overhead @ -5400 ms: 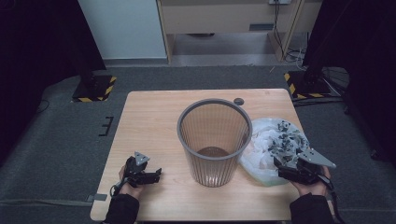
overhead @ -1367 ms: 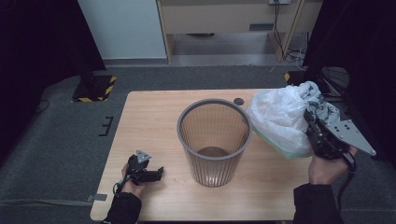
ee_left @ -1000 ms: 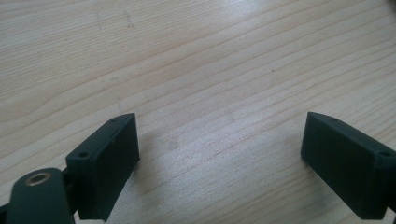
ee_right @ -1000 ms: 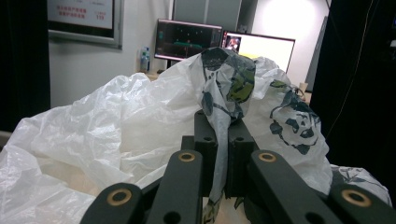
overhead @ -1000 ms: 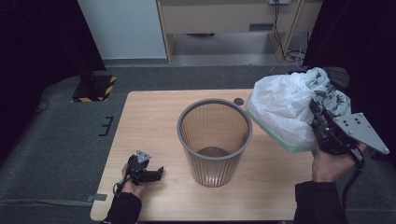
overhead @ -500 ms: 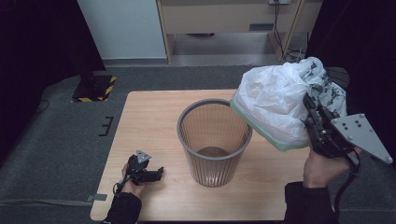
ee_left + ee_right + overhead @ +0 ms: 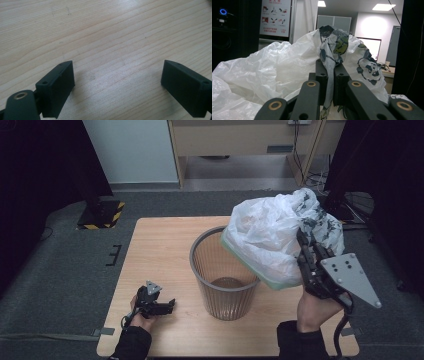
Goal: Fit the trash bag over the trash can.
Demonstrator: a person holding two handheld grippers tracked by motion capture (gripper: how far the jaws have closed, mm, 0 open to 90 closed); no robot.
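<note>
We judge the plastic bag [image 7: 272, 237] to be light, soft and limp: thin white film with a dark print and a pale green band at its lower edge, puffed with air and creased all over. It should sag and swing rather than keep a shape, and the film looks slippery, so a bunched fold is the place to take it. That is where our right gripper [image 7: 306, 251] has it; in the right gripper view the jaws are clenched on a gathered twist of printed film [image 7: 331, 75] near the top of the bag [image 7: 269, 75].

The bag hangs right of centre in the high view, above the desk [image 7: 160, 250], its green-edged bottom overlapping the right rim of the mesh waste bin [image 7: 222, 272]. Our left gripper [image 7: 159, 306] rests at the lower left of the desk, jaws spread wide with nothing between them, bare wood [image 7: 115, 45] beneath.

Against the earliest frame, the bag has left the desk beside the bin, where it lay crumpled, and has been lifted and carried up and leftward toward the bin mouth. The left gripper has not shifted.
</note>
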